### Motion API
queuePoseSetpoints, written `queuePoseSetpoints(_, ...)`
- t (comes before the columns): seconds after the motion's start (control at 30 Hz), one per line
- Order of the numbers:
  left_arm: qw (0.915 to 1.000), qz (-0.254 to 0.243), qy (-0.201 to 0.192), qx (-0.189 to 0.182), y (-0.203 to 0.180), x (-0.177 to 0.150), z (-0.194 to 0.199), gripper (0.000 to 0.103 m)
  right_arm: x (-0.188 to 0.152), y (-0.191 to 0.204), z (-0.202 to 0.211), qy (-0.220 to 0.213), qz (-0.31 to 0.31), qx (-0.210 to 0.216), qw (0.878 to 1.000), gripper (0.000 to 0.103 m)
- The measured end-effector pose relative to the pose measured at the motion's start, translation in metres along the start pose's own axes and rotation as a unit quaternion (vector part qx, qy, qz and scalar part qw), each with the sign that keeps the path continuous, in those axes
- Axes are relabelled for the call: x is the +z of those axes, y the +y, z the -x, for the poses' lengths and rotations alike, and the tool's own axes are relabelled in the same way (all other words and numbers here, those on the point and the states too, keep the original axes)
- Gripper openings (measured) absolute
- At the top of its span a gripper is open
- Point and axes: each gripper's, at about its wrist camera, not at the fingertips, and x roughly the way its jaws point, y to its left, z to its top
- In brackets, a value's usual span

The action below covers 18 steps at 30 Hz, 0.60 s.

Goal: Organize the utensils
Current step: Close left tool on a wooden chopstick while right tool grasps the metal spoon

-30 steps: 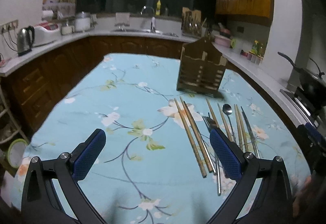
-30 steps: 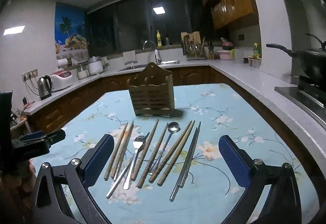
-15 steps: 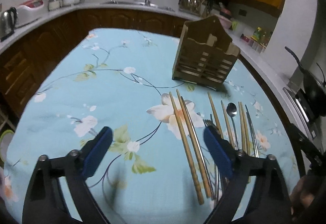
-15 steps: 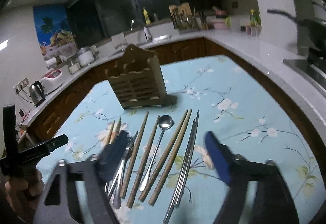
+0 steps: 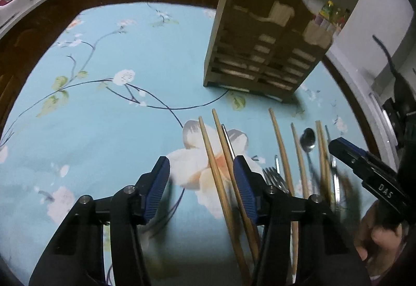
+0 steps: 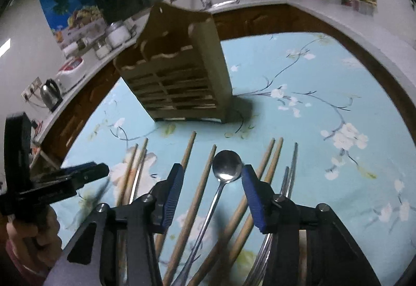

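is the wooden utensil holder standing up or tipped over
Upright. The wooden utensil holder stands on its base on the tablecloth, open top upward; its apparent lean is fisheye distortion.

Right gripper (image 6: pixel 210 182): lower centre of the frame, blue pads apart, jaws open over the row of utensils.
Spoon (image 6: pixel 225 169): bowl between the pads, handle running down the frame.
Wooden chopsticks (image 6: pixel 201 182): lying lengthwise on either side of the spoon.
Wooden holder (image 6: pixel 182 70): upper centre, standing on the floral tablecloth (image 6: pixel 325 83).
Left gripper (image 6: pixel 62 179): left edge, held in a hand.
Kettle (image 6: pixel 50 93): left, on the counter.
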Motion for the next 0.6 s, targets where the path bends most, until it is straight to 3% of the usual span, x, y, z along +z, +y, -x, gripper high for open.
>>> queuePoseSetpoints(0.27, 0.9991, -0.011, 0.04, -0.002, -0.001, 0.013, -0.033, 0.037, 0.014, -0.007, -0.033, 0.037, 0.022, 0.01, 0.999, 0.046)
queuePoseSetpoints(0.4, 0.9989, -0.024, 0.039, 0.004, -0.007, 0.017, -0.039, 0.037, 0.014, -0.015, -0.05, 0.063, 0.024, 0.019, 0.998, 0.045)
queuePoseSetpoints(0.47, 0.9988, -0.031, 0.036, 0.005, -0.01, 0.018, -0.04, 0.03, 0.013, -0.014, -0.05, 0.061, 0.032, 0.02, 0.997, 0.035)
queuePoseSetpoints(0.5, 0.9987, -0.038, 0.034, 0.005, -0.012, 0.019, -0.041, 0.017, 0.013, -0.014, -0.05, 0.058, 0.034, 0.011, 0.998, 0.019)
queuePoseSetpoints(0.53, 0.9985, -0.042, 0.034, -0.006, -0.013, 0.019, -0.042, 0.011, 0.013, -0.015, -0.05, 0.059, 0.033, 0.011, 0.998, 0.009)
queuePoseSetpoints(0.6, 0.9981, -0.045, 0.038, -0.019, -0.016, 0.021, -0.043, 0.006, 0.014, -0.018, -0.044, 0.048, 0.02, 0.023, 0.998, 0.004)
